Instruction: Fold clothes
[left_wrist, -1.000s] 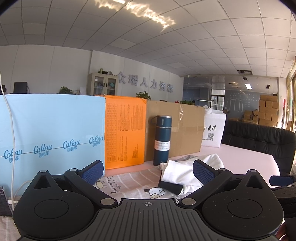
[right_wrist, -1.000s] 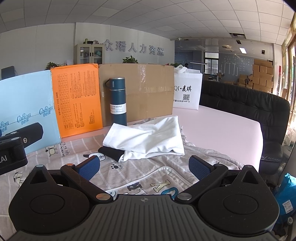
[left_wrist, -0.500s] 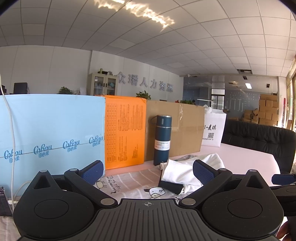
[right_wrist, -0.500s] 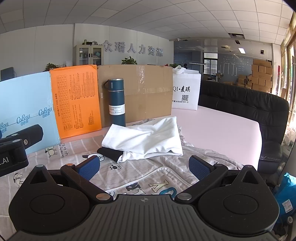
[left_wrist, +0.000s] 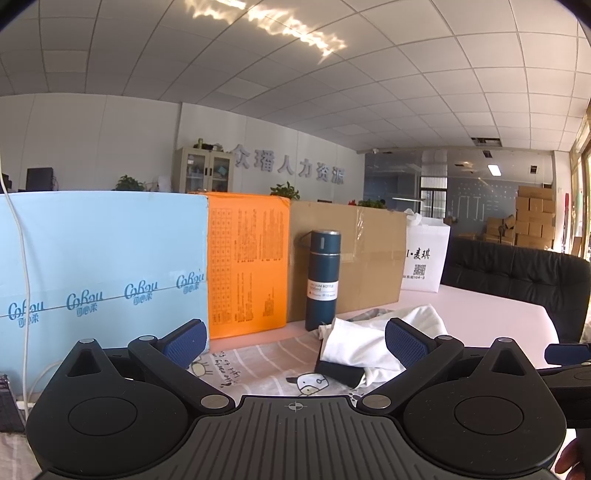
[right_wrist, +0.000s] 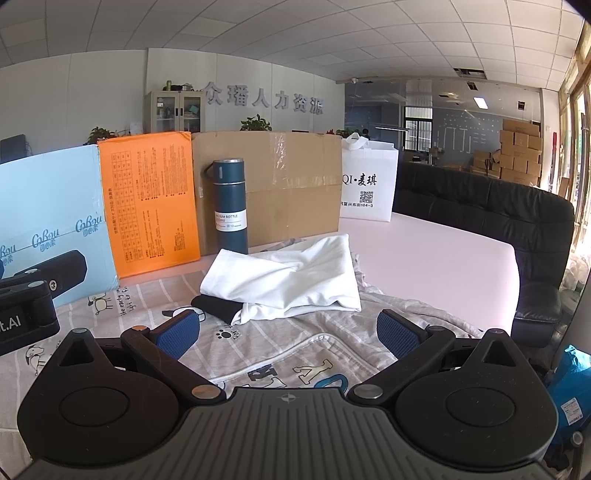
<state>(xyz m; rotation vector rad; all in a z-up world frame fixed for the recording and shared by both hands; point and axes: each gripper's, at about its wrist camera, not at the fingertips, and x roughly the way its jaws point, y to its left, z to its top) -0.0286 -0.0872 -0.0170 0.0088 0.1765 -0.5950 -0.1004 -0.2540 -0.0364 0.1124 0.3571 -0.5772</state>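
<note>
A folded white garment (right_wrist: 291, 273) lies on a black folded one (right_wrist: 216, 307) near the table's middle, in front of a blue vacuum bottle (right_wrist: 229, 206). A grey garment with printed letters (right_wrist: 295, 354) lies spread under my right gripper (right_wrist: 288, 332), which is open and empty above it. My left gripper (left_wrist: 295, 341) is open and empty, held above the patterned cloth (left_wrist: 251, 365), with the white garment (left_wrist: 362, 339) ahead to its right. The left gripper's body (right_wrist: 29, 295) shows at the right wrist view's left edge.
A light blue box (left_wrist: 99, 266), an orange box (left_wrist: 247, 266) and a cardboard box (left_wrist: 354, 258) stand in a row along the table's back. A white bag (right_wrist: 369, 184) stands at the back right. A black sofa (right_wrist: 498, 229) lies beyond the pink table (right_wrist: 443, 258).
The right gripper has drifted slightly, so the garments sit a little lower left in its view. The left view is almost unchanged. Both grippers stay open.
</note>
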